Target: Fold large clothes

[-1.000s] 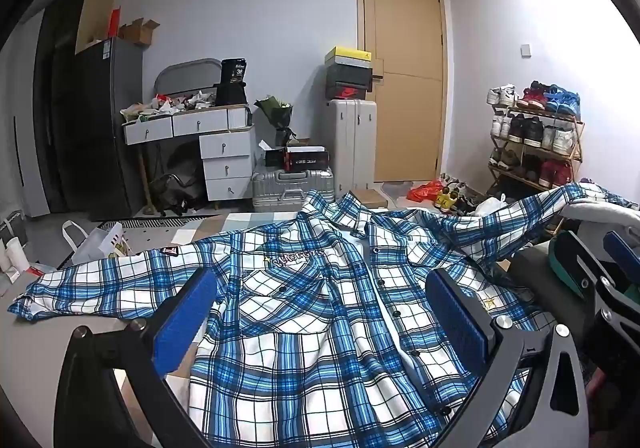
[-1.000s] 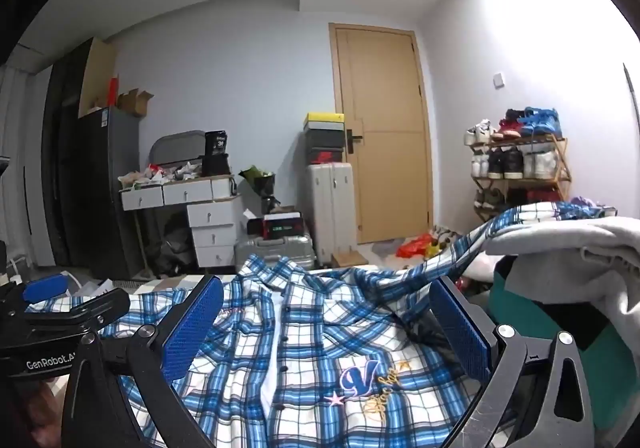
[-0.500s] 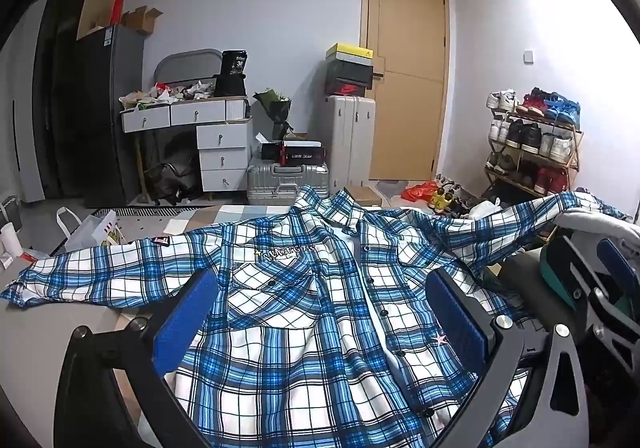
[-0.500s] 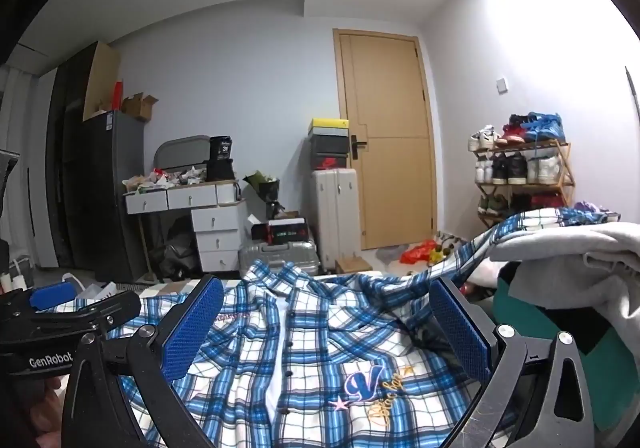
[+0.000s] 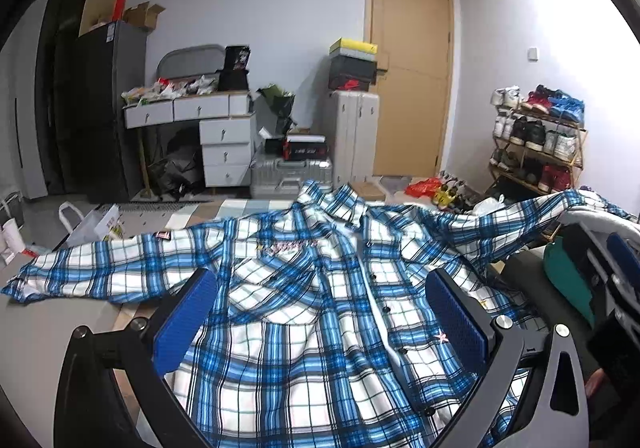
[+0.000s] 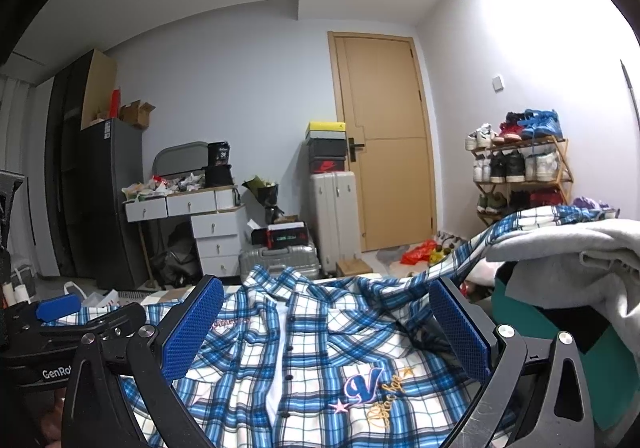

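Plaid shirt (image 5: pixel 304 312) spread flat; both claws (image 5: pixel 320 320) (image 6: pixel 326 328) gape; embroidered V (image 6: pixel 362 386) only rightward.

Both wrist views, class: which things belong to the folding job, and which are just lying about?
Job:
plaid shirt
left gripper
right gripper

Lying about:
shoe rack
silver suitcase
white drawers
grey garment

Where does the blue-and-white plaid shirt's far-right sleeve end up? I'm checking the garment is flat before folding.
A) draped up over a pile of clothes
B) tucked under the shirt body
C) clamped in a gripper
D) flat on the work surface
A: the blue-and-white plaid shirt has its right sleeve rising off the surface onto the pile topped by a grey garment.
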A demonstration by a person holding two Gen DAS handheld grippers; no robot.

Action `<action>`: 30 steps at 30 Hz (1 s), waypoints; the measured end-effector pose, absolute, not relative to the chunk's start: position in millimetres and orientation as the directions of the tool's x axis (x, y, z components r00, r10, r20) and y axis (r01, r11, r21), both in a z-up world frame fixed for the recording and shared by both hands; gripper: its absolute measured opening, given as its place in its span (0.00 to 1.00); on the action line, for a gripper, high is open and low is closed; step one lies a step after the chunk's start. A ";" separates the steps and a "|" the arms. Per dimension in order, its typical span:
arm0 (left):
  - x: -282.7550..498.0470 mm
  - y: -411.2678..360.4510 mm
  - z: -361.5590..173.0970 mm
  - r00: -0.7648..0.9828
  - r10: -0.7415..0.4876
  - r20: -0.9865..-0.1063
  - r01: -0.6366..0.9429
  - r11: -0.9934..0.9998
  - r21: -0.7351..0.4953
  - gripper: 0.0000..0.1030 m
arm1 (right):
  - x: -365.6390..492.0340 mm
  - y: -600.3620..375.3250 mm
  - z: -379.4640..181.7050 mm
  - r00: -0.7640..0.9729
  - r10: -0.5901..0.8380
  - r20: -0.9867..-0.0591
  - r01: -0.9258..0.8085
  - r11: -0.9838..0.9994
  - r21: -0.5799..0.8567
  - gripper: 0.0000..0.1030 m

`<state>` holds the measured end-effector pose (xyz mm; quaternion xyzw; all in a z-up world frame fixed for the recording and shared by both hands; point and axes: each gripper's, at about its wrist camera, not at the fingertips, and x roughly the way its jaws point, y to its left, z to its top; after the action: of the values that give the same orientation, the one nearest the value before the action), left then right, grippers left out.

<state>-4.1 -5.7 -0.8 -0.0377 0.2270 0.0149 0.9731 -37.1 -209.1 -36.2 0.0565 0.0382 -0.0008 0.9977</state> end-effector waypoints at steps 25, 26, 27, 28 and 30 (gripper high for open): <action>-1.9 -6.2 -3.3 0.901 -0.006 -0.435 -0.021 0.998 -0.059 0.99 | -37.9 -205.3 -35.4 0.996 0.018 -0.086 -0.008 0.993 0.115 1.00; -2.5 -5.7 -2.6 0.902 -0.002 -0.432 -0.025 0.998 -0.057 0.99 | -37.7 -205.9 -35.4 0.996 0.022 -0.087 -0.011 0.993 0.120 1.00; -3.2 -5.1 -2.6 0.903 0.000 -0.430 -0.027 0.998 -0.056 0.99 | -37.6 -206.6 -35.4 0.996 0.024 -0.087 -0.013 0.992 0.124 1.00; -3.4 -4.1 -2.2 0.903 0.004 -0.430 -0.031 0.998 -0.055 0.99 | -37.8 -207.1 -35.4 0.996 0.027 -0.087 -0.015 0.991 0.130 1.00; -2.3 -2.8 -2.2 0.901 0.004 -0.433 -0.033 0.998 -0.058 0.99 | -38.0 -207.6 -35.4 0.996 0.030 -0.086 -0.019 0.991 0.132 1.00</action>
<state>-2.3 -2.8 -2.2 -0.0319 0.2221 0.0094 0.9745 -38.0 -207.6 -35.4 0.0655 0.0439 0.0123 0.9968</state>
